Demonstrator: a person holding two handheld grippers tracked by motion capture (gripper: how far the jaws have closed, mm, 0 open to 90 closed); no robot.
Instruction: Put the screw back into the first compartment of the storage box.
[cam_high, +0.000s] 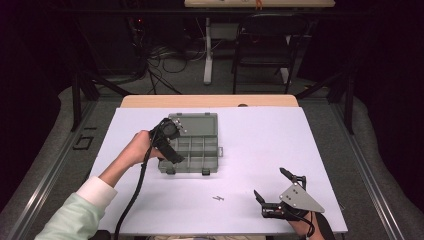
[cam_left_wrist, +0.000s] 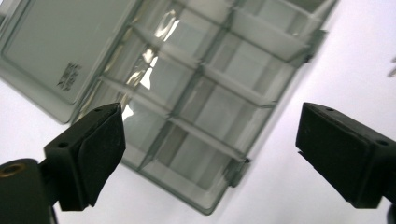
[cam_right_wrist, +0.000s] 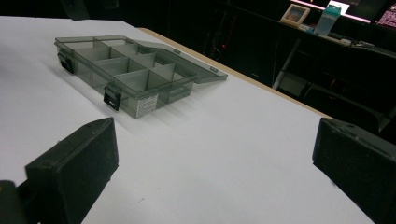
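A grey see-through compartment box (cam_high: 197, 150) lies on the white table top, its lid (cam_high: 195, 122) folded back flat behind it. The compartments look empty. A hand holds my left gripper (cam_high: 172, 142) over the box's left end, its jaws wide apart with nothing between them. In the left gripper view the left gripper (cam_left_wrist: 210, 149) looks down on the box (cam_left_wrist: 205, 107) and the lid (cam_left_wrist: 60, 42). My right gripper (cam_high: 270, 182) rests near the table's front right, open and empty. In its own view the right gripper (cam_right_wrist: 215, 158) faces the box (cam_right_wrist: 126, 74) from a distance.
A small dark mark or part (cam_high: 218, 198) lies on the white sheet (cam_high: 300, 145) in front of the box. Beyond the table's far wooden edge stand a black chair (cam_high: 262, 45), a white desk leg (cam_high: 207, 50) and floor cables (cam_high: 160, 60).
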